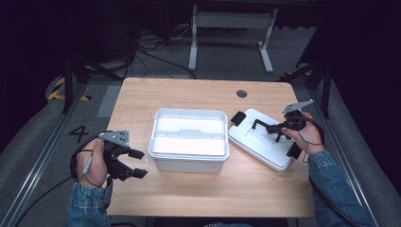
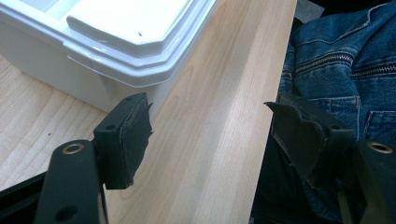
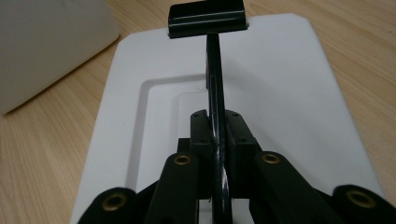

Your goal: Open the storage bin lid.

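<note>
White flat plastic lid (image 1: 263, 142) w/ a black handle (image 3: 215, 93): lies on the light wooden table (image 1: 189, 94), right of the open white plastic storage box (image 1: 189, 139), turned at an angle to it & just beside its right wall, not touching as far as I can tell from the high view. Black latch clip (image 3: 207, 17) sits at the lid's far edge in the right gripper view. My right gripper (image 3: 217, 140) is pinched tight on the thin handle, pads pressed flat on both sides of the bar, directly above the lid's recessed centre. My left gripper (image 1: 135, 163) hovers near the table's front-left corner, jaws wide apart w/ nothing between them; its pads (image 2: 128, 135) point past the box's near corner toward a denim sleeve (image 2: 341, 56).
</note>
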### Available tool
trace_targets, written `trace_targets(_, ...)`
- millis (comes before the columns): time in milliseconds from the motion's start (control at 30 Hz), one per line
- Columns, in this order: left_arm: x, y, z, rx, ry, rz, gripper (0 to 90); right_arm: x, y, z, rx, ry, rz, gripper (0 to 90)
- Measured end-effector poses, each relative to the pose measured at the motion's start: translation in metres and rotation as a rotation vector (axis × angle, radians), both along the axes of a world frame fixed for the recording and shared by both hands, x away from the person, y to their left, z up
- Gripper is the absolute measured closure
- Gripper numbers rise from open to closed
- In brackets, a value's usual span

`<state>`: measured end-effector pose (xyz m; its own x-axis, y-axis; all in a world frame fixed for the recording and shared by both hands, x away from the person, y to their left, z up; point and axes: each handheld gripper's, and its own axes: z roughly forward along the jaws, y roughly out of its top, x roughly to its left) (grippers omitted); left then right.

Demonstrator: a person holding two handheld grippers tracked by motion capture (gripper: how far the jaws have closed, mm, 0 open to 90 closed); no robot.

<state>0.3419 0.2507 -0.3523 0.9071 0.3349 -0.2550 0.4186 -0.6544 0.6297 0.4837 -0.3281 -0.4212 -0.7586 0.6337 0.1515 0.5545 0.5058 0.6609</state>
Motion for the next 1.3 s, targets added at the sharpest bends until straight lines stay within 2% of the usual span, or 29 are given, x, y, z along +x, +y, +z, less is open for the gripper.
trace_targets(367, -0.001, 0.001, 0.000, -0.004, 0.000, 0.002, 28.8, 0.003, -0.003, -0.009, 0.002, 0.036, -0.023, 83.1)
trace_targets(467, -0.001, 0.001, 0.000, -0.004, 0.002, 0.003, 28.8, 0.002, -0.003, -0.006, 0.005, 0.032, -0.033, 74.6)
trace_targets(533, 0.000, 0.001, -0.001, -0.002, 0.001, -0.003, 28.8, 0.002, -0.003, -0.004, -0.006, 0.003, -0.037, 67.0)
trace_targets(567, 0.000, 0.000, -0.001, -0.002, 0.000, -0.004, 28.8, 0.001, -0.003, -0.001, -0.026, -0.028, -0.051, 62.9)
trace_targets(600, 0.000, 0.000, -0.001, -0.005, 0.004, -0.003, 28.8, 0.000, -0.003, 0.001, -0.034, -0.035, -0.057, 61.2)
trace_targets(700, 0.000, -0.001, -0.002, 0.000, 0.007, -0.005, 28.8, -0.002, -0.003, 0.006, -0.016, -0.055, -0.064, 54.7)
trace_targets(833, -0.002, 0.000, -0.002, 0.001, 0.012, 0.001, 28.8, -0.006, -0.004, 0.015, -0.022, -0.090, -0.070, 54.1)
trace_targets(933, -0.004, 0.002, -0.001, -0.001, 0.007, 0.005, 28.8, -0.016, 0.000, 0.031, -0.013, -0.119, -0.048, 53.8)
trace_targets(1067, -0.006, 0.002, -0.002, 0.002, 0.010, 0.011, 28.8, -0.025, 0.006, 0.040, -0.011, -0.125, -0.027, 53.8)
trace_targets(1100, -0.006, 0.003, -0.002, 0.000, 0.009, 0.013, 28.8, -0.033, 0.010, 0.045, -0.012, -0.133, -0.006, 53.5)
trace_targets(1133, -0.006, 0.003, -0.002, 0.000, 0.009, 0.013, 28.8, -0.033, 0.010, 0.045, -0.012, -0.133, -0.006, 53.5)
trace_targets(1167, -0.007, 0.003, -0.002, 0.004, 0.012, 0.014, 28.8, -0.043, 0.014, 0.051, -0.008, -0.141, 0.011, 53.2)
trace_targets(1300, -0.006, 0.003, -0.001, 0.002, 0.006, 0.013, 28.8, -0.061, 0.022, 0.056, -0.004, -0.151, 0.022, 52.7)
